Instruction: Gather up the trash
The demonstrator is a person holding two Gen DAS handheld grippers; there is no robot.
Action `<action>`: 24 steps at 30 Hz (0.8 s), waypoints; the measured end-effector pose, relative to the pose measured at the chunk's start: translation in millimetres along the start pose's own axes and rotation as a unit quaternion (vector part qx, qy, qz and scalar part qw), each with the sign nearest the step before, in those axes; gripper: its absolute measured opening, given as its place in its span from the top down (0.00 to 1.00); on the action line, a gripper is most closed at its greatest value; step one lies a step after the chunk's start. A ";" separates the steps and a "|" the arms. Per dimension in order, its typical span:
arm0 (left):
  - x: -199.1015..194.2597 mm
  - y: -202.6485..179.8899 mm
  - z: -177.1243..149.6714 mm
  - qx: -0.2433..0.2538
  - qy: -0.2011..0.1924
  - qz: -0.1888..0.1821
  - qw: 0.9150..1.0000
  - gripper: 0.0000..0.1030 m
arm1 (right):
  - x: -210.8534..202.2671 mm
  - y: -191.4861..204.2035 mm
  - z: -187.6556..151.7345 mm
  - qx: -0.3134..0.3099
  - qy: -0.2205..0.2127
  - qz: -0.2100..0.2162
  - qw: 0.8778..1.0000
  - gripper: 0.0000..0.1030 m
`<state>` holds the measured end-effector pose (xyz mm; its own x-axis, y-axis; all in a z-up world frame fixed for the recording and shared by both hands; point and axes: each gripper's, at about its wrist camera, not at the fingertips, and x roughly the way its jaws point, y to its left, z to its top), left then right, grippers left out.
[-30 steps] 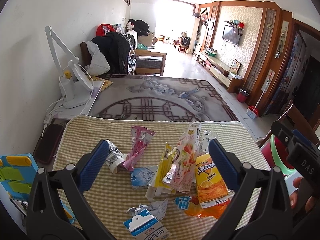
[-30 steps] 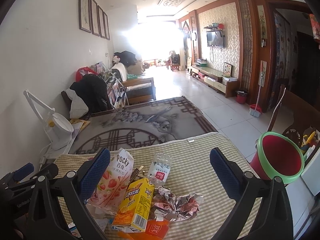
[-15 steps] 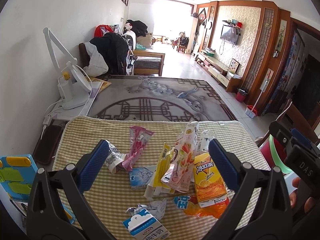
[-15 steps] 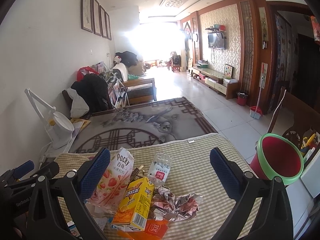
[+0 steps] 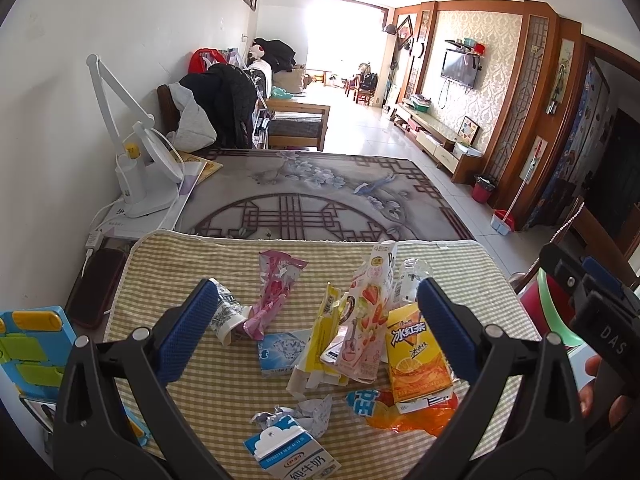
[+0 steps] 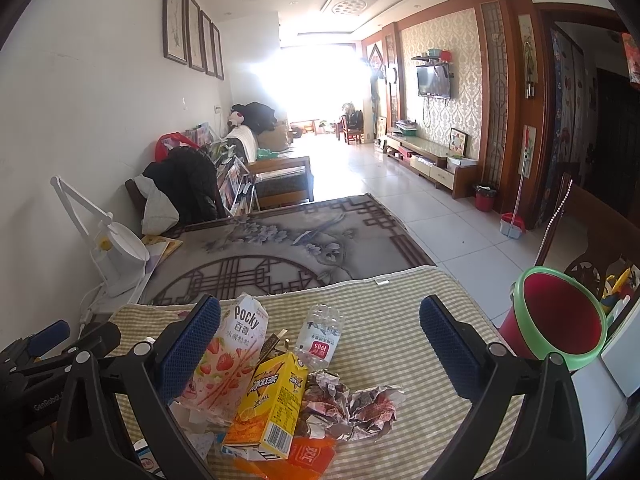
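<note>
Both sets of jaws stand released: the left gripper (image 5: 316, 328) and the right gripper (image 6: 320, 340) hang spread wide above the litter, grasping nothing.

Progress: judged from the layout, collection has not visibly begun. All the trash lies on the checked mat (image 5: 168, 264), and the red bin with a green rim (image 6: 560, 316), beside the mat's right edge, shows no litter in the part of its interior that is visible.

Count, as far as overlap allows:
- one yellow iced-tea carton (image 5: 418, 354), near the right edge;
- one strawberry Pocky box (image 6: 224, 356), leaning at mid-mat;
- one clear plastic bottle (image 6: 322, 336), behind the carton;
- one pink wrapper (image 5: 272, 292), left of centre;
- one crushed paper cup (image 5: 224, 316), touching that wrapper;
- one small blue packet (image 5: 280, 352);
- one yellow wrapper (image 5: 316, 348);
- one milk carton (image 5: 288, 452), at the near edge;
- one orange packet (image 5: 400, 412), under the iced-tea carton;
- two crumpled wads, one white (image 5: 304, 412), one printed (image 6: 352, 404).

Every piece remains to be binned.
</note>
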<state>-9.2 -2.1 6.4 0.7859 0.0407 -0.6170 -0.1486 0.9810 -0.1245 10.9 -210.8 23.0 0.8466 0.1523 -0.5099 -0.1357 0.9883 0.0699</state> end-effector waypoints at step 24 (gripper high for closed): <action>3.7 47.4 -24.0 0.013 0.007 0.040 0.999 0.05 | 10.0 2.9 -14.7 -0.029 0.038 0.014 0.999 0.07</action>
<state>-27.7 40.1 -20.4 0.7637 0.1170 -0.6349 -0.1952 0.9793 -0.0542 11.4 -206.5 5.5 0.8007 0.1760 -0.5726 -0.1900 0.9811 0.0359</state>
